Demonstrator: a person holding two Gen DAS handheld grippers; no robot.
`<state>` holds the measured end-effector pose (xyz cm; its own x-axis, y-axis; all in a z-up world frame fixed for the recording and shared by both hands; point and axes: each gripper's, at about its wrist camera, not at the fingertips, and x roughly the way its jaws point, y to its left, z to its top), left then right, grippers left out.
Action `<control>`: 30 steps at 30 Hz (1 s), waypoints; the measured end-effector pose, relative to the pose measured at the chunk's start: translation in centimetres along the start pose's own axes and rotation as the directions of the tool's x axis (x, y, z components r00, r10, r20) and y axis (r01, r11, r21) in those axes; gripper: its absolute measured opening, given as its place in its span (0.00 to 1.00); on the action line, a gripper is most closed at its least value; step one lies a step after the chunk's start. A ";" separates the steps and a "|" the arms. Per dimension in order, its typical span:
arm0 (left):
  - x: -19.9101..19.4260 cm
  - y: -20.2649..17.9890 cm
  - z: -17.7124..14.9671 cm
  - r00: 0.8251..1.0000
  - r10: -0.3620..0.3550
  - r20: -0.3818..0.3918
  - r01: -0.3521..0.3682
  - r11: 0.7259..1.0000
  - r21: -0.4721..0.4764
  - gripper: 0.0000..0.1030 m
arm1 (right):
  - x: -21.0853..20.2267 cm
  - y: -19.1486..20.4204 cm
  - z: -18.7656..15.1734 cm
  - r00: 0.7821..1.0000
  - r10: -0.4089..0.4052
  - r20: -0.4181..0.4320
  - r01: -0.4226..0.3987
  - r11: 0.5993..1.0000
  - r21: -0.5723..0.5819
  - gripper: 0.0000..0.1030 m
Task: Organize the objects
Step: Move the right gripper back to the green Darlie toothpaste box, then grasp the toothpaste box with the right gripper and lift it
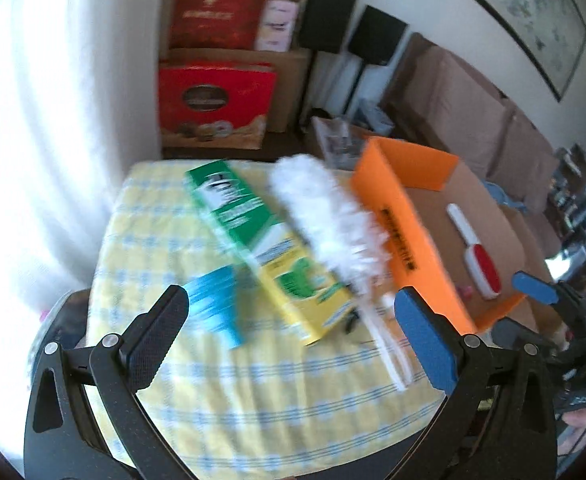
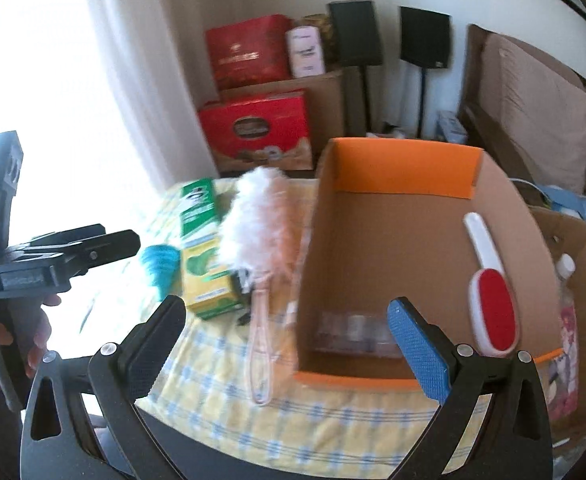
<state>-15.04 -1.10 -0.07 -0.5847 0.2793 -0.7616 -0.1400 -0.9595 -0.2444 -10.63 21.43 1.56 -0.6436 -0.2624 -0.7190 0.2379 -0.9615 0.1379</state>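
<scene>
1. Left wrist view: my left gripper [image 1: 291, 312] hangs over the near edge of the table covered in a yellow-and-blue checked cloth [image 1: 229, 400], its jaws spread wide with nothing between them.
2. On the cloth I see a long green-and-yellow cardboard box [image 1: 261, 240] lying flat and running diagonally from the far edge toward the near right.
3. A fluffy white duster with a pale plastic handle [image 1: 329, 216] lies along the box's right side, touching it.
4. A small teal fluffy duster head [image 1: 215, 300] sits just beside the box's left side, near my black left finger.
5. At the table's right edge stands an open cardboard box with orange flaps [image 1: 405, 232]; a white-handled brush with a red oval pad [image 1: 481, 264] lies on its floor.
6. Right wrist view: my right gripper [image 2: 289, 340] also stands spread and holds nothing, pointing at the near wall of the orange-flapped box [image 2: 397, 176].
7. I see the left gripper's black body at the left edge, with a hand [image 2: 33, 332] on its grip.
8. Both views are blurred.
</scene>
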 end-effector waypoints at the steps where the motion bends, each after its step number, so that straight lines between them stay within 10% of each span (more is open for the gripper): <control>1: -0.1 0.8 -0.4 1.000 0.012 -0.001 -0.012 1.000 -0.008 1.00 | 0.3 0.7 -0.1 1.000 0.006 -0.003 -0.006 1.000 -0.012 1.00; 15: 1.2 8.8 -3.5 0.997 0.054 -0.049 -0.061 0.987 -0.146 1.00 | 5.0 8.1 -1.4 0.997 0.074 -0.027 -0.077 0.988 -0.132 0.98; 21: 2.8 11.1 -3.8 0.998 -0.022 -0.053 0.008 0.969 -0.245 0.99 | 7.4 10.6 -2.3 0.995 0.091 -0.046 -0.098 0.977 -0.190 0.79; 30: 6.3 10.7 -3.3 0.994 -0.070 -0.086 0.043 0.959 -0.280 0.97 | 10.7 9.7 -1.0 0.997 0.033 -0.068 -0.042 0.989 -0.140 0.79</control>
<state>-17.59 -9.48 -9.49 -0.5029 0.3474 -0.7915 0.0642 -0.8981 -0.4350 -14.47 9.39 -5.52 -0.5847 -0.2876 -0.7585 0.3639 -0.9287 0.0716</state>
